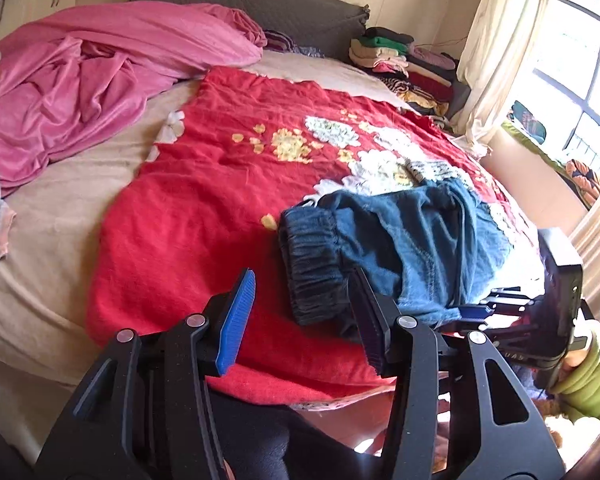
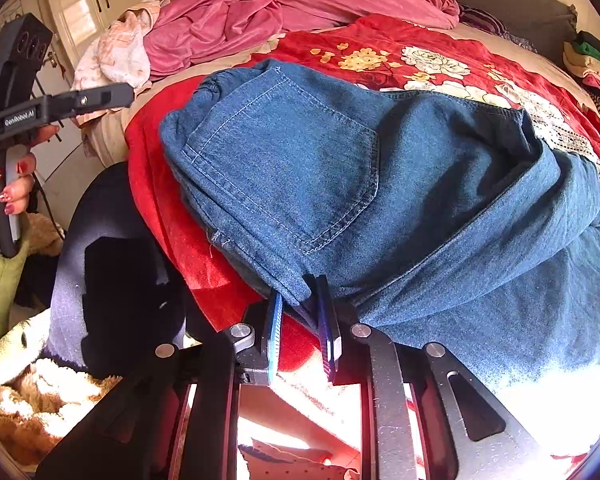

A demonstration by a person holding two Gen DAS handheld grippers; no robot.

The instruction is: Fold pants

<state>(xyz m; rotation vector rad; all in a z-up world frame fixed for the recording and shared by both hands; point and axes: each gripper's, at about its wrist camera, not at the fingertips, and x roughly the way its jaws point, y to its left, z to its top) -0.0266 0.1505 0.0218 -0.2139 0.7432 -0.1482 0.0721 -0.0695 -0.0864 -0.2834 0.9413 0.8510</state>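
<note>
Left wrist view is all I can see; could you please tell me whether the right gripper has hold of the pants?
Observer: The right gripper stands slightly open. An edge of the pants lies between its pads, which seem not to press it.
Operator: Thank you. Which side of the pants faces up?
Observer: A back pocket faces up on the top layer.

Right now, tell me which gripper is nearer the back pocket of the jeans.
Right. The right gripper has the jeans' edge between its jaws, just below the back pocket. The left gripper stands open off the waistband end, holding nothing.
</note>
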